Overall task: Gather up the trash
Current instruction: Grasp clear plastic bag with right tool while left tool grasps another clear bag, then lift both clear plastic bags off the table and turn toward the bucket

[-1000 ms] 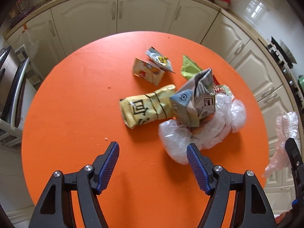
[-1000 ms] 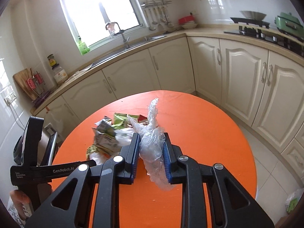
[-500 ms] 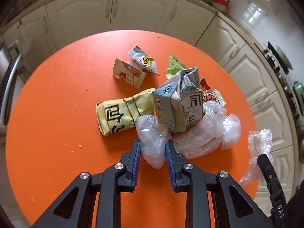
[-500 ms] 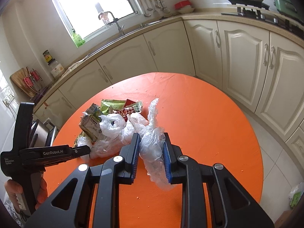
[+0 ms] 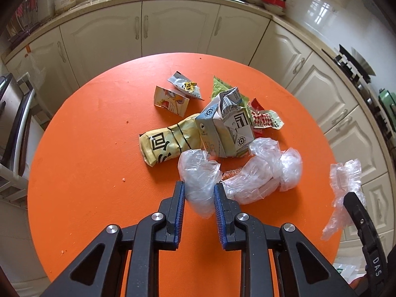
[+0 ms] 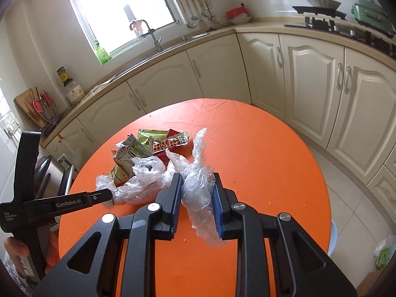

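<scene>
On the round orange table (image 5: pixel 86 173) lies a heap of trash: a grey milk carton (image 5: pixel 222 128), a yellow wrapper (image 5: pixel 168 143), a small torn carton (image 5: pixel 170 101), a silver wrapper (image 5: pixel 185 85), a green wrapper (image 5: pixel 219 85) and a red-white wrapper (image 5: pixel 264 120). My left gripper (image 5: pixel 199 188) is closing, its blue pads pressing the near end of a crumpled clear plastic bag (image 5: pixel 198 168). My right gripper (image 6: pixel 198 180) is shut on another clear plastic bag (image 6: pixel 198 193), held above the table's near side. That same bag (image 5: pixel 344 180) shows at the right edge of the left wrist view.
Cream cabinets (image 5: pixel 178 29) curve around the table's far side, with a sink and a stove (image 6: pixel 334 22) on the counter. A metal chair (image 5: pixel 14 123) stands at the table's left. A hand (image 6: pixel 14 250) holds the left gripper's handle.
My left gripper went from wide open to closed on the end of the clear plastic bag by the carton. The right gripper kept its hold on its bag.
</scene>
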